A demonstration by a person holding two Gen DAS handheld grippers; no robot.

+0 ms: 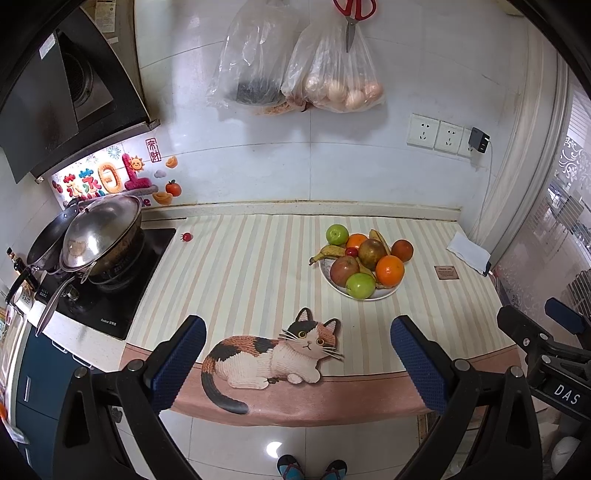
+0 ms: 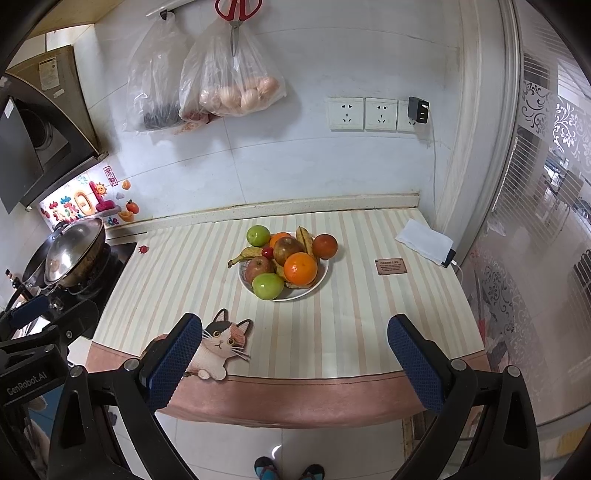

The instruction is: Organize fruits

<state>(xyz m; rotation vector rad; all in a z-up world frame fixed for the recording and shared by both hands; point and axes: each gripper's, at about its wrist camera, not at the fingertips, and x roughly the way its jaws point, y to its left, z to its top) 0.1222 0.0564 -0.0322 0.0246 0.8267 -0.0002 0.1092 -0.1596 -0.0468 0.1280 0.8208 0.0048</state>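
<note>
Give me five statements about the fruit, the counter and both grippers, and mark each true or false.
1. Both the left gripper and the right gripper are open and hold nothing. True.
2. The fruit is piled on a white plate. True.
3. A small red fruit lies in the middle of the plate. False: it lies alone on the cloth near the stove, far from the plate.
4. Two green apples are on the plate, one at the front and one at the back. True.
5. The scissors lie on the counter beside the plate. False: they hang on the wall above the plastic bags.
</note>
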